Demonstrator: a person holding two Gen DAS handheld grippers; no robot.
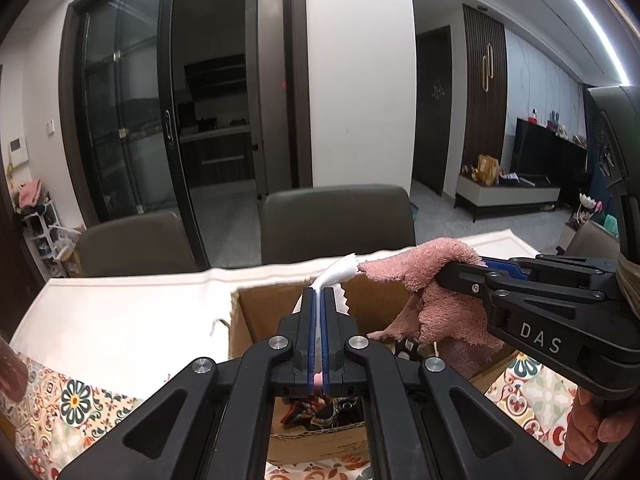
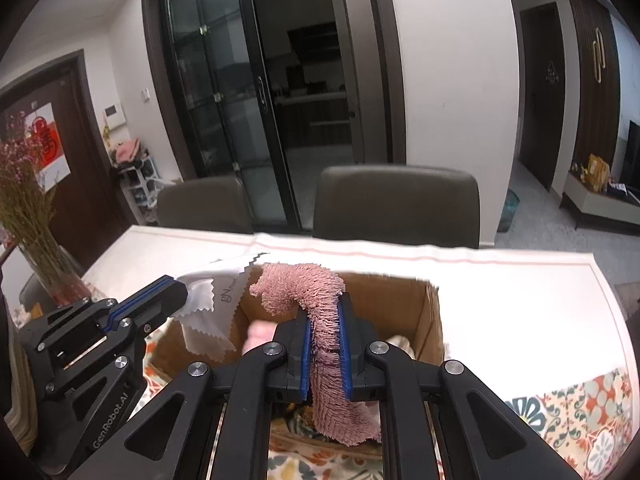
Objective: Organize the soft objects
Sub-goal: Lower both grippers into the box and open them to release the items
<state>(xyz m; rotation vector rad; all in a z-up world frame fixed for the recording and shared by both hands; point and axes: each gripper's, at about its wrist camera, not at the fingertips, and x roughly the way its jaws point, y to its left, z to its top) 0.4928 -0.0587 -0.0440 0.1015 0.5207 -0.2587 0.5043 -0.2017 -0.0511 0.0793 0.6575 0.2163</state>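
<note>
A dusty-pink terry cloth (image 2: 320,292) and a white cloth (image 2: 208,300) with pinked zigzag edges and small grey lettering stand out against a plain brown cardboard box (image 2: 424,320). Both the left gripper (image 1: 319,300) and the right gripper (image 2: 326,320) are matte black with blue pads and silver pivot screws. At the tabletop's near edge, a tablecloth (image 2: 592,420) carries a tile pattern of orange, teal and cream florals; its far part is white with a thin pink border stripe. Dark multicoloured patterned fabric (image 1: 320,412) shows inside the box.

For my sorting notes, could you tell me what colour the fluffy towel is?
Pink; the fluffy towel, clamped in the right gripper, shows best in the right wrist view.
</note>
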